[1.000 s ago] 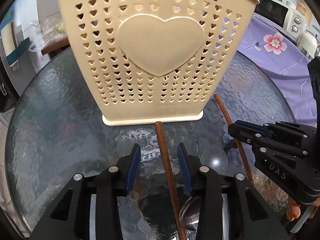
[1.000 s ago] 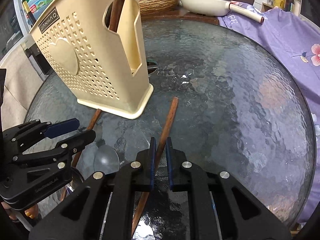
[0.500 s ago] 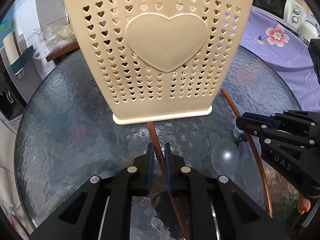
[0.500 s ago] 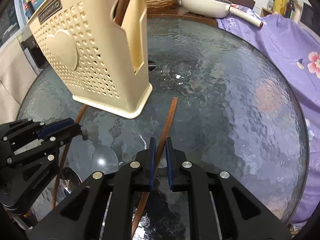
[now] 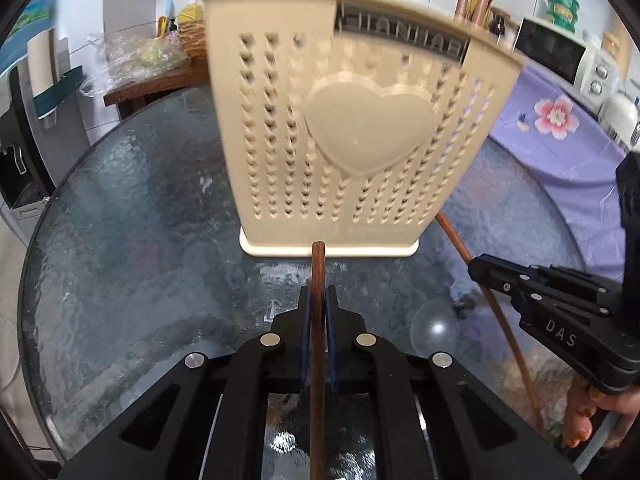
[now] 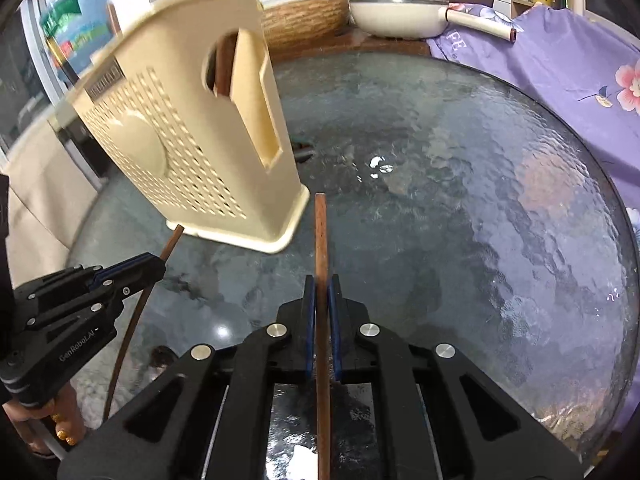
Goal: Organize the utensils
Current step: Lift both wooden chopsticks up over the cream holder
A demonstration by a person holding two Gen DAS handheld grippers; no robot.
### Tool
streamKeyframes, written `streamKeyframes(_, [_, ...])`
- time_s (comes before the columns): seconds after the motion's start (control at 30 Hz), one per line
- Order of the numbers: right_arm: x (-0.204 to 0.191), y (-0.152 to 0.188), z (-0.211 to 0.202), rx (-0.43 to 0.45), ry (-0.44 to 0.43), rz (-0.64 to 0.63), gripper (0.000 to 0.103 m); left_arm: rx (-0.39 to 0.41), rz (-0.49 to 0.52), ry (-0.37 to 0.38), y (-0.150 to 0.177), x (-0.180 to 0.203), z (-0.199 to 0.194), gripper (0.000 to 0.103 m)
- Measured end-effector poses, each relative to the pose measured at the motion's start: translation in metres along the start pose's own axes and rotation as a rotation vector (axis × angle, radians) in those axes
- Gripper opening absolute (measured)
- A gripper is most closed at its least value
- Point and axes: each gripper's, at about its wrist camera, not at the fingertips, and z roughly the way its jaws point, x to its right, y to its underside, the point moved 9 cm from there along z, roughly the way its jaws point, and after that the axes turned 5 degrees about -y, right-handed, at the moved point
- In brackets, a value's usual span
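A cream utensil holder (image 5: 360, 140) with heart-shaped holes stands on the round glass table (image 5: 132, 240). Wooden handles stick out of its top. In the left wrist view my left gripper (image 5: 318, 292) is shut on a wooden utensil handle (image 5: 318, 268) whose tip points at the holder's base. My right gripper (image 6: 321, 280) is shut on a second wooden handle (image 6: 320, 236), just right of the holder (image 6: 192, 152). Each gripper also shows in the other's view: the right gripper (image 5: 476, 268) at the right, the left gripper (image 6: 158, 264) at the lower left. The utensil heads are hidden below the grippers.
A purple flowered cloth (image 6: 560, 64) covers the surface right of the table. Behind it are a white pan (image 6: 400, 16) and a woven basket (image 6: 304, 20). A microwave (image 5: 560, 56) stands at the far right. A person's fingers (image 6: 60, 432) hold the left gripper's grip.
My left gripper's jaws closed onto the wooden handle that lay between them. Both handles now line up straight with the grippers, and the holder looks farther away as both hands drew back.
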Motion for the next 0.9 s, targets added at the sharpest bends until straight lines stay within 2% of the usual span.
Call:
streamKeyframes(0.3, [-0.013,-0.016,-0.043,0.092,-0.200,0.061,0.007,0.112,-0.033,0.059,-0.024,0.004,-0.053,0.007])
streamKeyframes(0.5, [-0.025,-0.025,-0.077,0.149,-0.289,0.049,0.007,0.183,-0.034,0.088,-0.035,0.008,-0.089,0.007])
streamKeyframes(0.9, [-0.041,-0.032,-0.134,0.215,-0.363,-0.025,0.007,0.261,-0.009,0.105,-0.039,0.010,-0.134,0.007])
